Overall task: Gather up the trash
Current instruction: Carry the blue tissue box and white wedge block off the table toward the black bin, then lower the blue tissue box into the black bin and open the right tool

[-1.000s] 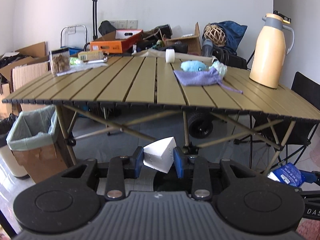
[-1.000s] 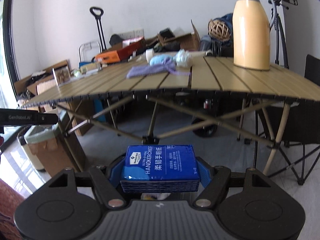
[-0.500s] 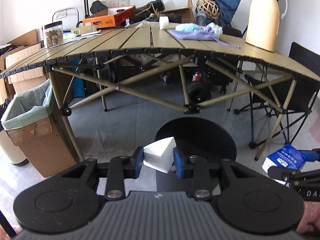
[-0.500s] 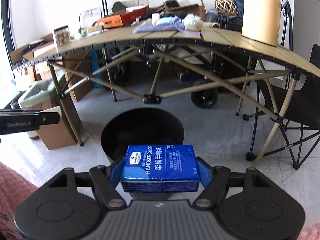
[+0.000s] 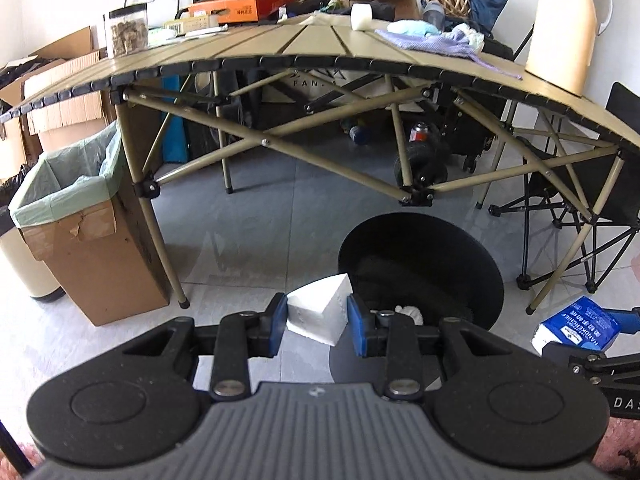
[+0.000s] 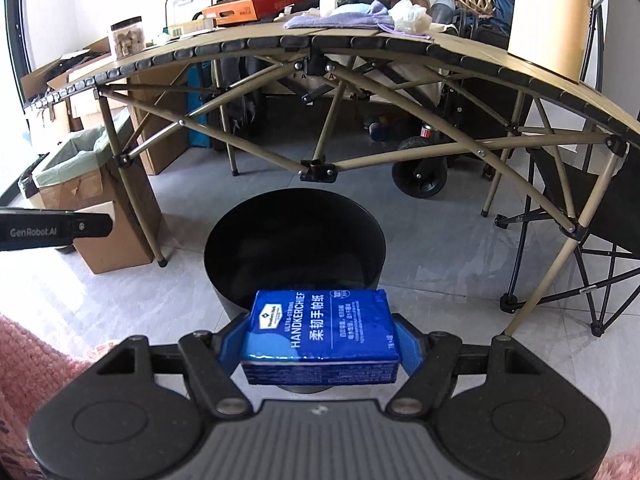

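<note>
The left gripper point(image 5: 317, 322) is clamped on a white wedge point(image 5: 320, 312), its jaws pressing the two sides. The wedge is tilted, with its sharp corner pointing up and away from the camera; it has no clear long axis. It hangs beside the near left rim of the black bin point(image 5: 420, 264), not over the opening.

The right gripper point(image 6: 320, 344) is clamped on a blue tissue pack point(image 6: 320, 332), which fills the gap between the jaws. The long axis of the pack runs left to right, across the fingers, and its printed face looks up. It hangs above the near rim of the bin point(image 6: 294, 236) (in the left view the same pack point(image 5: 576, 328) shows at the right edge, beside the bin).

The bin stands on a grey tiled floor point(image 5: 256, 232), in front of a folding table point(image 5: 280, 46). Some white trash point(image 5: 408, 312) lies inside the bin. On the table are a purple cloth point(image 5: 432, 42) and a cream jug point(image 5: 568, 28). A cardboard box point(image 5: 92, 248) with a green liner stands at the left, beside a table leg.

Compared with half a second ago, both cameras are lower and nearer to the bin, which looks larger now. Both grips are unchanged.
</note>
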